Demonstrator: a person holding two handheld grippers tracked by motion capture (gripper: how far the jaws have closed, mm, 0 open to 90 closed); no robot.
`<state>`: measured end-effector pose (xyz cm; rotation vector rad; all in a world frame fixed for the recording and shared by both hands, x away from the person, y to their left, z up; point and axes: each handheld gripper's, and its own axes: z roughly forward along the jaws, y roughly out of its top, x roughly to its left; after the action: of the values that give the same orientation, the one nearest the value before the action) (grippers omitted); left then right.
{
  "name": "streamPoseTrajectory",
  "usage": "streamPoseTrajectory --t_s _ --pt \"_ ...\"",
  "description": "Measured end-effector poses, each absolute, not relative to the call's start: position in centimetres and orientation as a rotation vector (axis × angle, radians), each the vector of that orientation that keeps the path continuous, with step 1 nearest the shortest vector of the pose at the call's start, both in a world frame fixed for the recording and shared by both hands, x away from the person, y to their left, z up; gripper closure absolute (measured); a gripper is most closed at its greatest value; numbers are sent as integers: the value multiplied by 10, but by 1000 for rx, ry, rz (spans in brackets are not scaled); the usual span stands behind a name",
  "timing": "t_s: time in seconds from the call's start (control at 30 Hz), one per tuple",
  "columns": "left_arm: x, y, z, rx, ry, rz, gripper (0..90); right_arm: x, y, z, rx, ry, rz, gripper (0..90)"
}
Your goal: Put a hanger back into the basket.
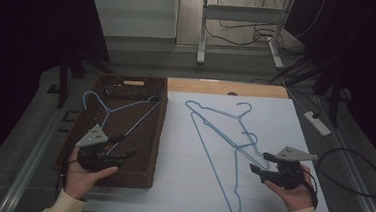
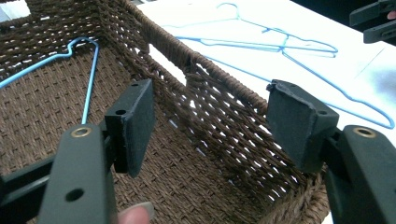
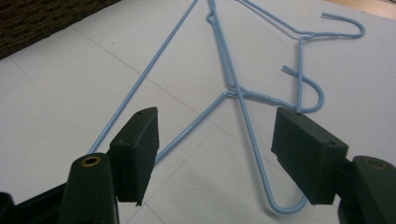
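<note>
Two blue wire hangers [image 1: 224, 138] crossed on white sheet [image 1: 285, 113], just ahead of right gripper [image 3: 215, 149]; jaws spread wide, straddling one wire corner, pads touching nothing. Third blue hanger [image 1: 120, 109] inside brown wicker basket [image 1: 143, 180], ahead of left gripper [image 2: 210, 126]; jaws spread wide over basket floor, nothing pinched.

I see a white power strip [image 1: 317, 123] on the grey floor right of my right gripper [image 1: 259, 169], and white metal desk legs [image 1: 202, 32] far ahead.
</note>
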<state>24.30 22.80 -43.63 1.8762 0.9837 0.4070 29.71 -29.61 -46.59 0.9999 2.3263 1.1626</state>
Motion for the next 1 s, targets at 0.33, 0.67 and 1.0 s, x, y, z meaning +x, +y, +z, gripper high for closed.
streamPoseTrajectory --t_s 0.33,0.67,1.0 --pt "239 223 -438 1887 967 413 343 298 -294 -467 1018 2327 1149 327" --pt "239 218 -442 1909 955 408 343 311 -289 -467 1065 2321 1066 328" --pt "240 216 -445 1915 959 411 344 355 -277 -463 1171 2352 935 315"
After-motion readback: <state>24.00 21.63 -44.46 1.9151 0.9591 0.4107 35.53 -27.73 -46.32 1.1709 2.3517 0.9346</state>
